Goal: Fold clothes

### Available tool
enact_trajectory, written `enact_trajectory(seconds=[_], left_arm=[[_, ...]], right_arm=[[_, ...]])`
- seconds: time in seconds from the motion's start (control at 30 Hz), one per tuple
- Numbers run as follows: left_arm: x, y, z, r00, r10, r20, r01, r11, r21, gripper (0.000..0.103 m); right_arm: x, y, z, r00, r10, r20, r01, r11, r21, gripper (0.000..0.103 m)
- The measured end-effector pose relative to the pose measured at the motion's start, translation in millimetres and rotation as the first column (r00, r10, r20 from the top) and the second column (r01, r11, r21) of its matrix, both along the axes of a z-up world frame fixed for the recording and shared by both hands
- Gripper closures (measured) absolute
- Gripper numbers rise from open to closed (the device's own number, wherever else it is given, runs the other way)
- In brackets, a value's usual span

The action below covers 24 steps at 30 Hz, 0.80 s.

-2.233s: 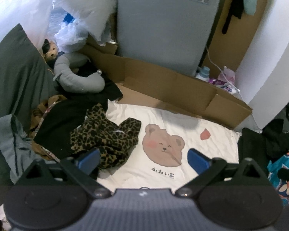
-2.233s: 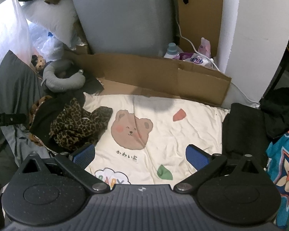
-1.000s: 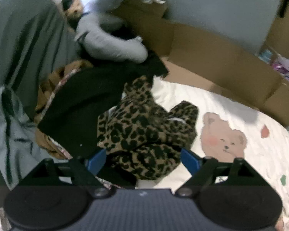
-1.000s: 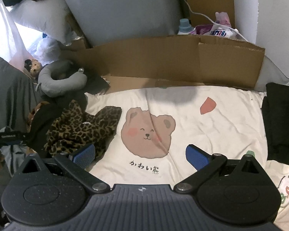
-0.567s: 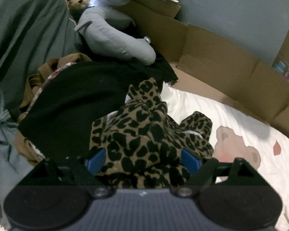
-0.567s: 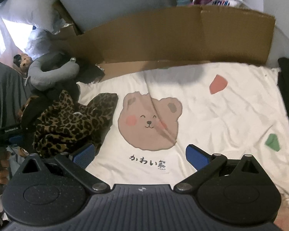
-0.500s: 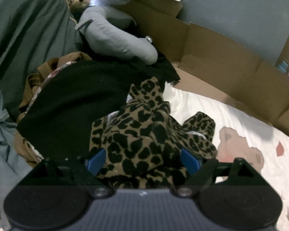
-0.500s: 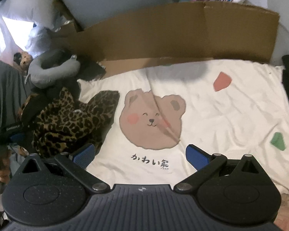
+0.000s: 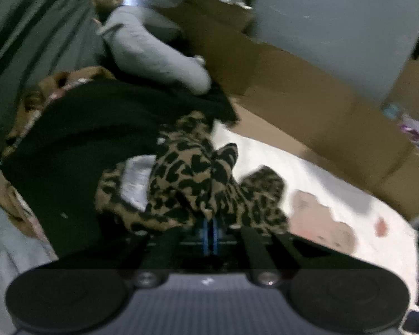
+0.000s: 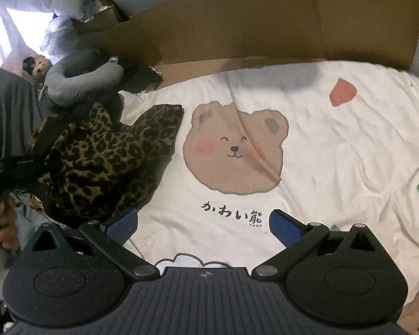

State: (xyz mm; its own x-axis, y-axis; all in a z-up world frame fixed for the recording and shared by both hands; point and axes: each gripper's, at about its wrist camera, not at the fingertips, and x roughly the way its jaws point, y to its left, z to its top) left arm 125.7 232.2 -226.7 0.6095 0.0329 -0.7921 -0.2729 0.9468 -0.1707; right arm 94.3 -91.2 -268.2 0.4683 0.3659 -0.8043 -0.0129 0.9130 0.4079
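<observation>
Left hand-held gripper [image 9: 210, 233]: blue pads pressed together on a fold of the leopard-print garment [image 9: 198, 184]; this view is blurred. The garment lies bunched at the left edge of the bear-print sheet [image 10: 335, 145], partly over a black garment [image 9: 78, 145]. Right hand-held gripper [image 10: 204, 227]: fingers apart, empty, over the sheet.

Lying open ahead of the right gripper [image 10: 203, 222], jaws spread wide: a broad stretch of white bear-print sheet [image 10: 335, 153]. Blocking the far edge: an upright cardboard wall [image 10: 237, 25]. Crowding the left side: the leopard-print garment [image 10: 103, 156] bunching up at the left gripper [image 9: 209, 236], a black garment [image 9: 78, 145], a grey neck pillow [image 10: 81, 79] and a dark grey cushion [image 9: 22, 36] behind.
</observation>
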Motion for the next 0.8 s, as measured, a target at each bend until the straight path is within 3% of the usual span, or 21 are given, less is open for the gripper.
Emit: enact_trajectory(seconds=[0.4, 0.57, 0.8], left_arm=[[-48, -50, -20, 0.983, -0.172, -0.059, 0.164, 0.979, -0.121, 0.101], [-73, -56, -47, 0.969, -0.206, -0.134, 0.183, 0.969, -0.168, 0.101], [-108, -56, -74, 0.949, -0.215, -0.229, 0.177, 0.968, -0.177, 0.1]], right_arm=[[3, 15, -7, 0.999, 0.031, -0.016, -0.03, 0.999, 0.031, 0.0], [10, 21, -17, 0.999, 0.046, -0.026, -0.045, 0.999, 0.03, 0.0], [19, 28, -35, 0.997, 0.057, -0.048, -0.055, 0.998, 0.028, 0.0]])
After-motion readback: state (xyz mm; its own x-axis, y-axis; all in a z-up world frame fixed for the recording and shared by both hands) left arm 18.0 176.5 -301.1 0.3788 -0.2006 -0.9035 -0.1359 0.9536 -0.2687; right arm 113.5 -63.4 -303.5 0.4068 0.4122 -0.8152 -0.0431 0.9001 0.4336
